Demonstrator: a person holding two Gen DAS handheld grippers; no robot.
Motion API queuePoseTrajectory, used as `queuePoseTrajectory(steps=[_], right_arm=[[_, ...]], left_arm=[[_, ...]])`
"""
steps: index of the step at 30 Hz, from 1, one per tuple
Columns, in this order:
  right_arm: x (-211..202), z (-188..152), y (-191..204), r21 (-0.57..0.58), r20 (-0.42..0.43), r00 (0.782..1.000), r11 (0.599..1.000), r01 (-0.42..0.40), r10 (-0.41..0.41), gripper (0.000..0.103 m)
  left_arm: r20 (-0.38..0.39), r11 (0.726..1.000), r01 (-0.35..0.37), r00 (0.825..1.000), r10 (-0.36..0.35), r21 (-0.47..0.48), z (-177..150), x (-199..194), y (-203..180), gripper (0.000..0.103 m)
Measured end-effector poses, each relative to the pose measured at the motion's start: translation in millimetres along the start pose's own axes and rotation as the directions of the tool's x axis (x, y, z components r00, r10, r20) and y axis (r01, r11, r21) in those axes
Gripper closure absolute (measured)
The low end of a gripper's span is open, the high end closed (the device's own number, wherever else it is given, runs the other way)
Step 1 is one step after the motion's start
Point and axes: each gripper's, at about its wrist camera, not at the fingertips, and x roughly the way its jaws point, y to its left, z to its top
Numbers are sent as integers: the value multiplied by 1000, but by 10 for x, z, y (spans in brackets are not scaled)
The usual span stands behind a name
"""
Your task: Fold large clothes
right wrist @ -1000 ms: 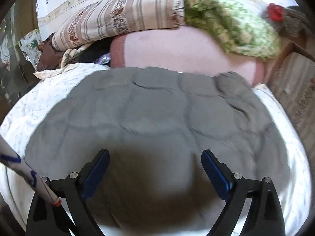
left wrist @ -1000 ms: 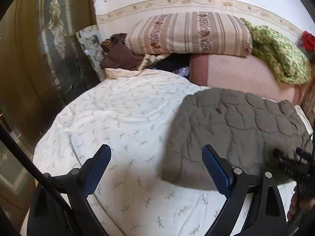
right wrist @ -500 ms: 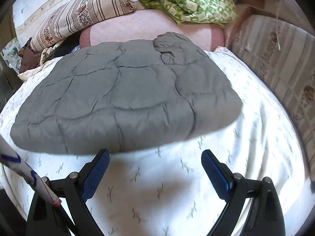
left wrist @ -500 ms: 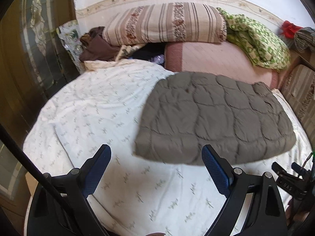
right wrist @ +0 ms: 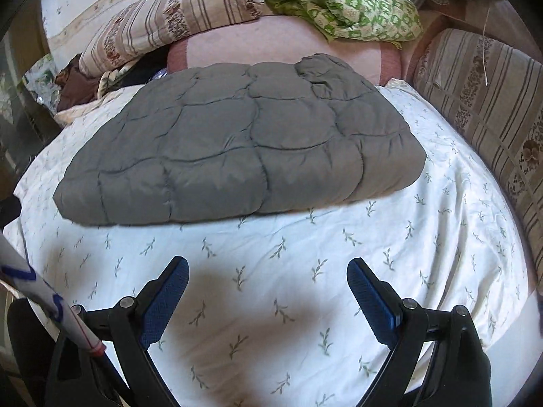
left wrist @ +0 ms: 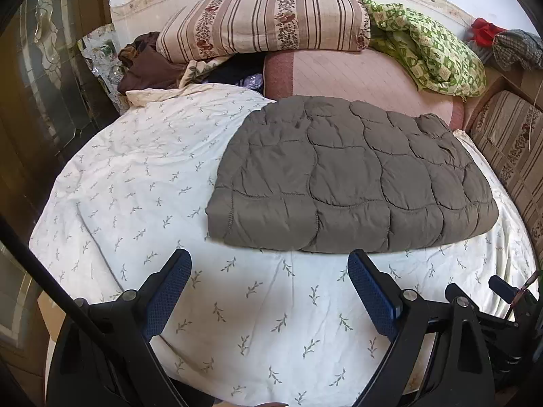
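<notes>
A grey-brown quilted padded garment lies folded into a flat rectangle on the white leaf-print sheet of the bed. It also shows in the right wrist view. My left gripper is open and empty, held above the sheet in front of the garment's near edge. My right gripper is open and empty, also in front of the near edge and apart from it. Part of the right gripper shows at the lower right of the left wrist view.
A striped pillow and a green patterned cloth lie at the back on a pink blanket. Dark clothes are piled at the back left. A striped cushion runs along the right. A glass-panelled door stands at the left.
Both grippers have pulled back from the folded garment toward the near edge of the bed. The garment now lies whole in view and still.
</notes>
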Motion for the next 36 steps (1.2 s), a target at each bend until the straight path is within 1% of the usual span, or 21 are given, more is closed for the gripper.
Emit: queuePoseTrajectory(steps=[4, 15, 18, 20, 23, 26, 27, 29, 30, 32, 33, 36], right_arm=[[-3, -43, 64, -18, -7, 1000, 1000, 19, -19, 6], [56, -68, 102, -21, -29, 998, 998, 61, -61, 6], [85, -70, 105, -19, -34, 998, 998, 58, -59, 6], [129, -53, 94, -15, -31, 997, 998, 67, -67, 6], [293, 18, 118, -37, -43, 996, 996, 83, -84, 6], [520, 140, 340, -95, -82, 996, 995, 23, -30, 6], [609, 188, 479, -128, -99, 995, 992, -10, -3, 7], [790, 279, 753, -182, -135, 989, 980, -79, 54, 10], [895, 335, 901, -205, -150, 986, 974, -101, 71, 13], [1059, 440, 1121, -223, -163, 985, 970, -98, 63, 13], [1131, 508, 1202, -217, -165, 985, 973, -84, 48, 12], [1266, 675, 1282, -157, -187, 982, 986, -64, 34, 11]], left_arm=[[-11, 1000, 9, 1000, -9, 7, -19, 32, -34, 10], [-42, 999, 33, 999, -32, 26, -54, 127, -92, 10], [-58, 999, 31, 998, -30, 18, -64, 198, -75, 10], [-87, 1000, 30, 996, -29, 5, -79, 272, -37, 10], [-102, 999, 34, 994, -37, -33, -63, 319, 87, 10], [-89, 998, 10, 996, -15, -59, -40, 310, 220, 10], [-86, 998, 2, 996, -8, -66, -35, 306, 260, 10], [-81, 996, -14, 997, 7, -84, -28, 300, 356, 10], [-81, 996, -21, 997, 13, -91, -28, 305, 393, 10], [-84, 994, -29, 996, 20, -104, -34, 315, 477, 10], [-85, 994, -31, 996, 21, -108, -36, 321, 504, 10], [-92, 992, -38, 995, 27, -119, -36, 372, 559, 10]])
